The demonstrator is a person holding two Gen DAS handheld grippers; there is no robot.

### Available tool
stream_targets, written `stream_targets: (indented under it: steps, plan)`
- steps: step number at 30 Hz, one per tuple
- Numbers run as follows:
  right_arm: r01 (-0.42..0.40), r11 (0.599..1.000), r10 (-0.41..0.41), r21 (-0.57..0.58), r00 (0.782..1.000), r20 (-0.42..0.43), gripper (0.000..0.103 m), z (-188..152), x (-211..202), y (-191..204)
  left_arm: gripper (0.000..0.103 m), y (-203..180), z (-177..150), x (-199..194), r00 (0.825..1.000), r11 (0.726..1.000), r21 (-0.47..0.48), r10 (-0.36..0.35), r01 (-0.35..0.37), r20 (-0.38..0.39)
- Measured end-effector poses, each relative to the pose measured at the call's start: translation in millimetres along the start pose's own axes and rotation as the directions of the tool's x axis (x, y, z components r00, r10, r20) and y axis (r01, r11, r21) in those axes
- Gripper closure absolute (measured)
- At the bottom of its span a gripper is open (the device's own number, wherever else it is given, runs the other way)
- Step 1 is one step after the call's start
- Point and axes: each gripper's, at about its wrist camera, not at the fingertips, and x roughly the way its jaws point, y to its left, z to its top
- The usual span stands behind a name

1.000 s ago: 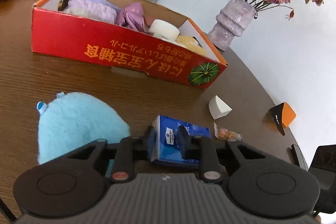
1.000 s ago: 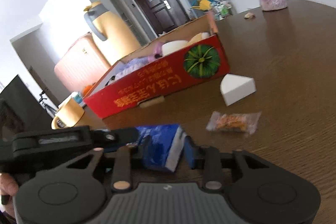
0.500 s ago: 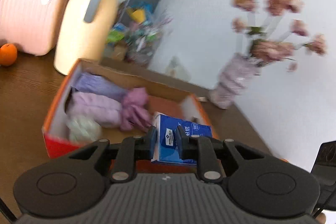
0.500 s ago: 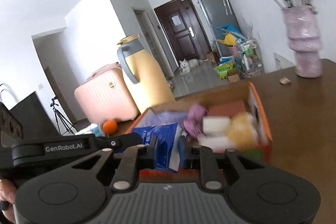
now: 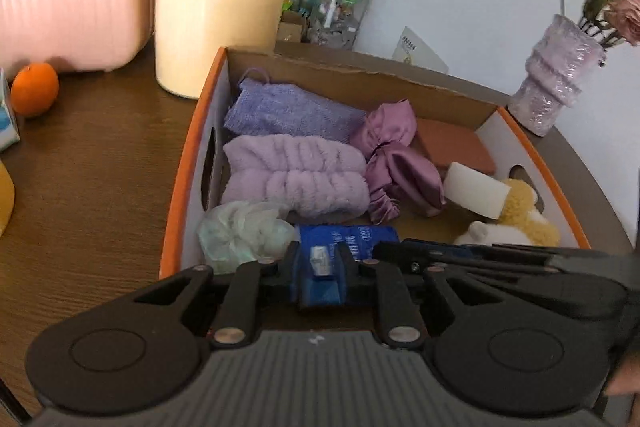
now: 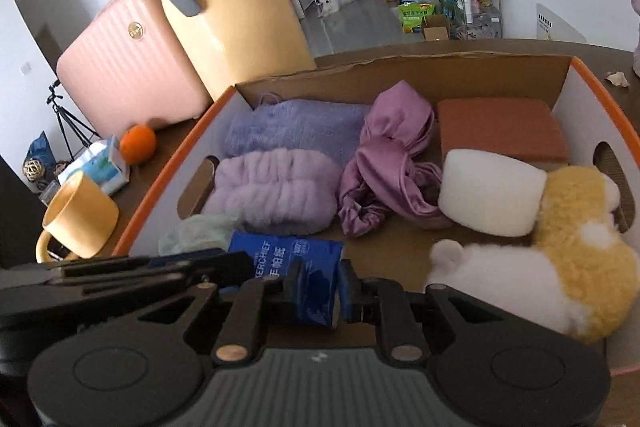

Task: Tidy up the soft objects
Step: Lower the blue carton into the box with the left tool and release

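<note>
Over the cardboard box (image 5: 532, 147) is where I've got both grippers right now, and it's already loaded with soft stuff like the purple towel (image 6: 292, 127), the fuzzy headband (image 6: 276, 187) and the plush toy (image 6: 576, 251), so I'm guessing the bare patch of floor at the near wall is the obvious landing spot. Blue tissue pack (image 6: 298, 267) hangs just above that gap, with the left gripper (image 5: 318, 263) pinching one end and the right gripper (image 6: 320, 283) pinching the other, jaws squeezed into the wrapper on both so it doesn't sag or twist.

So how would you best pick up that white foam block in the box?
Take the white foam block across its two long flat sides, coming from above. It lies tilted on the plush dog with its top face clear, while the purple satin cloth crowds its left end.
</note>
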Motion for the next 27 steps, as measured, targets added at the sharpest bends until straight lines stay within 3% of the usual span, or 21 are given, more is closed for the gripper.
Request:
stream_targets:
  steps: [6,11,14,15,17,18,19,21,22,23,24,27]
  plan:
    - [-0.006,1.000,0.007,-0.018,0.999,0.037,0.082,8.0,-28.3,0.4,0.083,-11.7,9.3,-44.7,0.996,0.999,0.050,-0.002,-0.003,0.094]
    - [0.050,0.997,-0.040,-0.064,0.988,0.146,0.080,21.2,-94.3,-1.7,0.083,-23.6,15.3,-98.5,0.983,0.995,0.091,0.027,-0.044,0.181]
    - [0.085,0.993,-0.066,-0.082,0.975,0.214,0.078,23.2,-142.5,-8.2,0.082,-28.3,8.9,-131.2,0.967,0.991,0.106,0.054,-0.083,0.251]
    - [0.089,0.992,-0.067,-0.085,0.971,0.231,0.078,22.2,-156.9,-10.3,0.079,-29.9,5.2,-141.8,0.958,0.989,0.109,0.064,-0.098,0.280]
    - [0.101,0.990,-0.071,-0.094,0.958,0.277,0.070,17.4,-186.2,-13.7,0.062,-33.2,-6.0,-162.1,0.928,0.983,0.108,0.100,-0.148,0.360]
    - [0.111,0.988,-0.072,-0.109,0.948,0.310,0.054,13.0,-198.7,-14.1,0.038,-35.3,-13.7,-171.1,0.902,0.978,0.105,0.120,-0.178,0.414]
    - [0.131,0.983,-0.079,-0.128,0.933,0.352,0.028,7.2,-211.2,-14.0,0.014,-38.2,-24.6,-180.5,0.865,0.973,0.099,0.134,-0.206,0.484]
    - [0.209,0.967,-0.117,-0.148,0.874,0.472,0.000,-11.3,-234.0,-12.7,0.004,-42.4,-41.4,-193.8,0.804,0.965,0.079,0.160,-0.248,0.572]
    - [0.241,0.958,-0.125,-0.153,0.837,0.533,0.002,-21.8,-241.9,-12.0,0.004,-45.5,-48.2,-198.2,0.794,0.962,0.082,0.165,-0.261,0.586]
    - [0.266,0.950,-0.127,-0.163,0.806,0.578,0.002,-31.9,-248.6,-11.6,0.004,-48.1,-53.1,-201.7,0.801,0.961,0.100,0.154,-0.257,0.579]
    - [0.281,0.944,-0.128,-0.174,0.795,0.593,0.002,-38.8,-253.0,-11.3,0.004,-49.6,-57.4,-204.9,0.806,0.962,0.107,0.145,-0.249,0.574]
    - [0.260,0.953,-0.117,-0.156,0.791,0.601,0.002,-49.9,-267.2,-15.7,0.004,-54.5,-70.1,-216.6,0.794,0.963,0.102,0.145,-0.251,0.590]
